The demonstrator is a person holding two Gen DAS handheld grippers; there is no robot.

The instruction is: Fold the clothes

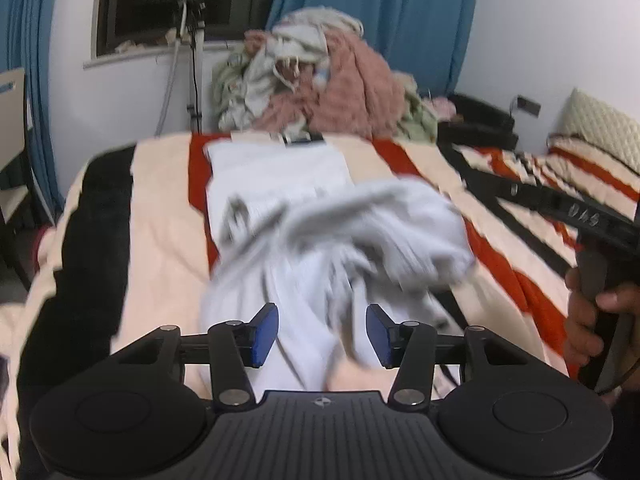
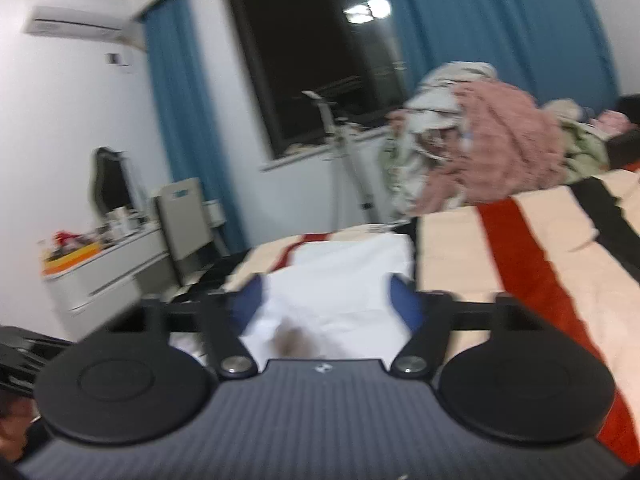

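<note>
A white garment (image 1: 280,184) lies partly flat on the striped bed (image 1: 160,216), its near part bunched and blurred (image 1: 360,240). My left gripper (image 1: 322,332) is open, its blue pads on either side of the bunched cloth's near end, not pinching it. My right gripper (image 2: 326,300) is open above the same white garment (image 2: 340,280), seen blurred. The right gripper's body (image 1: 580,216) and the hand holding it show at the right of the left wrist view.
A heap of pink, white and green clothes (image 1: 320,84) sits at the bed's far end, also in the right wrist view (image 2: 480,140). A dark window (image 2: 316,52) and blue curtains lie behind. A white dresser (image 2: 108,268) stands left of the bed.
</note>
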